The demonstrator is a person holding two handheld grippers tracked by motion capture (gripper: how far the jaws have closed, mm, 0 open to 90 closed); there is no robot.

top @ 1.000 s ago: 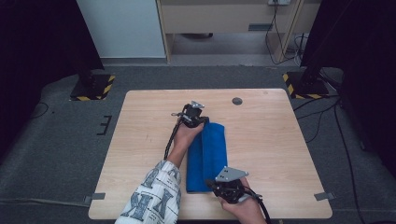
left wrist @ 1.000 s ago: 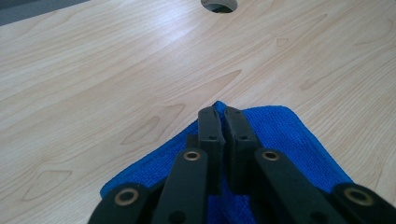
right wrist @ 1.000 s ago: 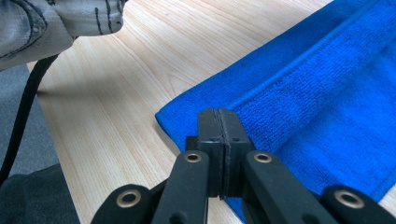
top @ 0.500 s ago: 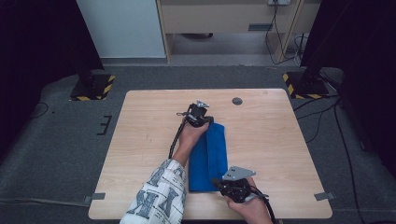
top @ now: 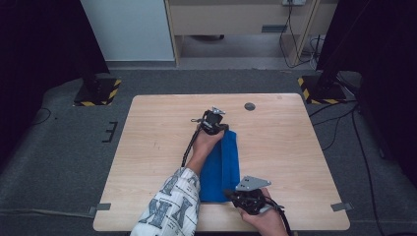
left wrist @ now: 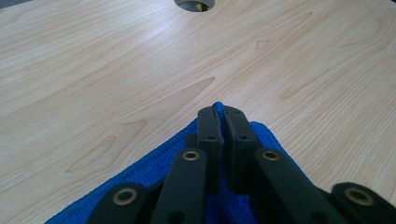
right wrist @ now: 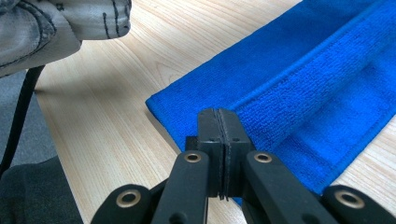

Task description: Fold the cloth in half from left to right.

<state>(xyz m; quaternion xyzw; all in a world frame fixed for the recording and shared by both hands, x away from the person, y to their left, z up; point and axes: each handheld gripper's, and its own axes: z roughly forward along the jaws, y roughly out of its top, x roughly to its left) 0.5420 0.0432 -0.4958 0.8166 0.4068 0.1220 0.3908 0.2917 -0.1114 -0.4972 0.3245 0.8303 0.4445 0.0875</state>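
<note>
A person is folding a blue towel (top: 223,164) lengthwise on a wooden table (top: 147,147), working a handheld gripper at each end of the cloth. The left gripper (left wrist: 223,116) is pinching the far corner of the towel, its jaws nearly together with a thin ridge of blue pile showing between the tips and the rest of the cloth spreading back beneath them; ahead of those jaws lies bare wood, with a round hole (left wrist: 194,3) in the tabletop well beyond. The right gripper (right wrist: 219,122) is working at the near end, its jaws pressed flat against each other at the towel's short edge; they appear to be clamping a hemmed edge, though the cloth inside them is hidden. Beyond and to the right of the right jaws, a long folded strip is lying over a lower layer, with a band of that layer left exposed along one side. Judging by this, the fold is largely made but not finished: the upper edge is not yet lining up with the one below, and both ends are yet to be let go. From above, the towel is lying as a narrow band running between the two grippers, beside the person's patterned sleeve (top: 169,209).
</note>
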